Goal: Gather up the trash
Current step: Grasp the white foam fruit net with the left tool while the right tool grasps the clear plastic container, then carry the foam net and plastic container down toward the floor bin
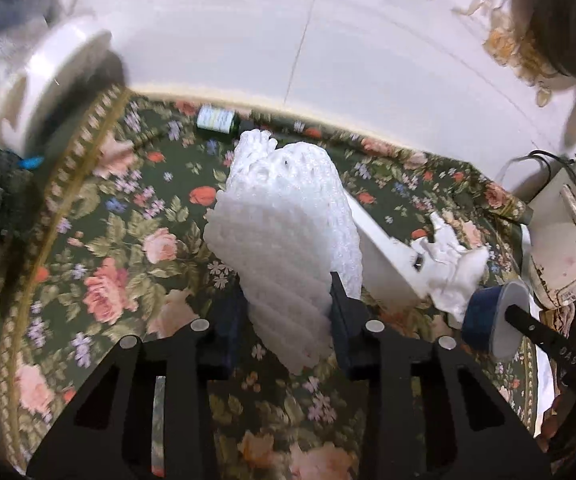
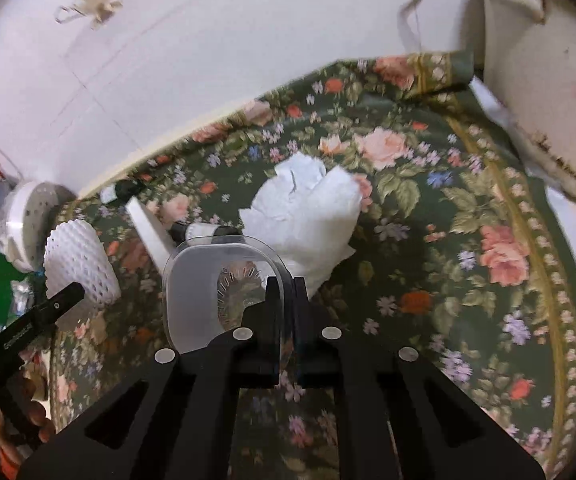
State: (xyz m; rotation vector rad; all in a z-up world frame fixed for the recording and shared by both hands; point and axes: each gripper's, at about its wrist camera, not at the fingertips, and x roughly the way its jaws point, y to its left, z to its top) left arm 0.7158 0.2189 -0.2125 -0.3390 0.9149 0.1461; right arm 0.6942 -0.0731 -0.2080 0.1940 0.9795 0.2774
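Note:
My left gripper (image 1: 288, 300) is shut on a white foam fruit net (image 1: 288, 232) and holds it above the floral tablecloth (image 1: 128, 240). The net also shows at the left in the right wrist view (image 2: 80, 264). My right gripper (image 2: 288, 292) is shut on the rim of a clear plastic cup (image 2: 216, 296), which appears at the right in the left wrist view (image 1: 491, 320). A crumpled white tissue (image 2: 307, 216) lies on the cloth just beyond the cup; it also shows in the left wrist view (image 1: 451, 268). A white flat box (image 1: 383, 256) lies behind the net.
A small green-labelled bottle (image 1: 218, 119) lies by the wall. A white round container (image 1: 48, 84) sits at the left, with bags behind it. A white rice cooker (image 2: 543, 80) stands at the right. A small dark-capped tube (image 2: 204, 231) lies near the cup.

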